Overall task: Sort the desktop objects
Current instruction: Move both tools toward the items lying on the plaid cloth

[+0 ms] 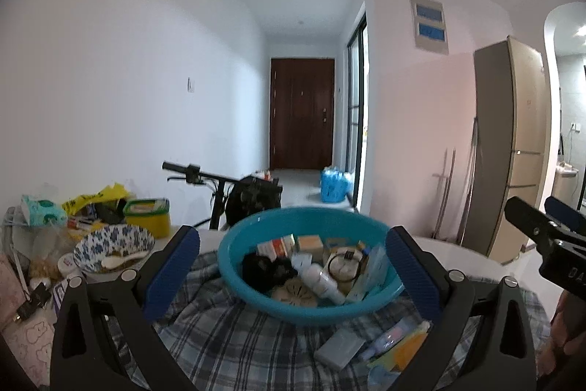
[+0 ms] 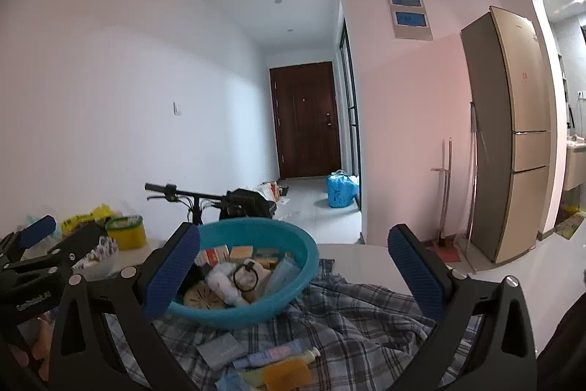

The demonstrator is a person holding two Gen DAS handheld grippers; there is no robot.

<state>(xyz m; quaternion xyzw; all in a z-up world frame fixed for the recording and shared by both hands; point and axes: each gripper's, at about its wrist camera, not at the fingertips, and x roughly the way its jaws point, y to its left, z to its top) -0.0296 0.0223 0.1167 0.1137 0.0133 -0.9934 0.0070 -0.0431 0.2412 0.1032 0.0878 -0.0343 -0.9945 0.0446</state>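
Observation:
A teal plastic basin [image 1: 234, 266] [image 2: 300, 259] sits on a plaid cloth [image 1: 227, 336] [image 2: 359, 314] and holds several small boxes, a white bottle [image 1: 322, 281], a black hair tie [image 2: 246, 276] and a round wooden piece [image 1: 296, 292]. In front of it on the cloth lie a grey box [image 1: 340, 350] [image 2: 221, 350], a tube [image 2: 278, 356] and an orange-yellow packet [image 1: 410, 350] [image 2: 285, 374]. My left gripper [image 1: 293, 270] is open, its blue pads either side of the basin. My right gripper [image 2: 293, 272] is open too, with nothing between its fingers.
Left of the basin stand a blue-patterned bowl [image 1: 113, 244] with a white spoon, a yellow-green lidded tub [image 1: 148, 213] [image 2: 126, 231] and bags and packets. A bicycle handlebar [image 1: 190, 171] [image 2: 172, 191] lies behind the table. A tall fridge [image 2: 512, 134] stands at right.

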